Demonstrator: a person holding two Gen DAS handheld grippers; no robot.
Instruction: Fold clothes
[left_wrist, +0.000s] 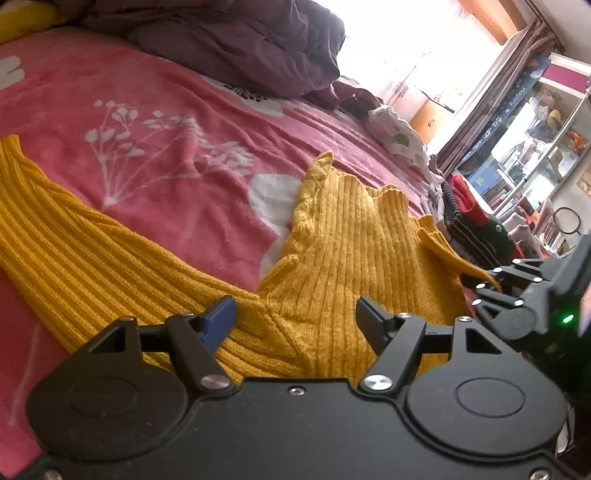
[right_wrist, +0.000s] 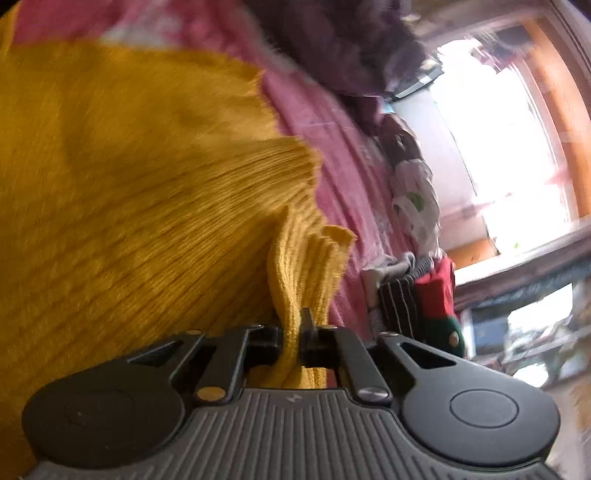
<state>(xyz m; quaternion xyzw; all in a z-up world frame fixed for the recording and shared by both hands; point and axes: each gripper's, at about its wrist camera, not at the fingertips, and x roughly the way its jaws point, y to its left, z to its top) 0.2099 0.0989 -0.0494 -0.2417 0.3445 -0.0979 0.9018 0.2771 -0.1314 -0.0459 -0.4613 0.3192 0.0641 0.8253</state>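
Mustard ribbed knit sweater (left_wrist: 343, 236) rumpled across pink floral blanket (left_wrist: 155, 122); corner pinched between right gripper (right_wrist: 297, 332) fingers, left gripper (left_wrist: 295, 314) spread wide above.

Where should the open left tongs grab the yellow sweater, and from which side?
Probably at the armpit, where the sleeve meets the body of the sweater. The knit bunches into a raised ridge right between the open left tongs, so come straight down from above. The right tongs already pinch an edge at the far side.
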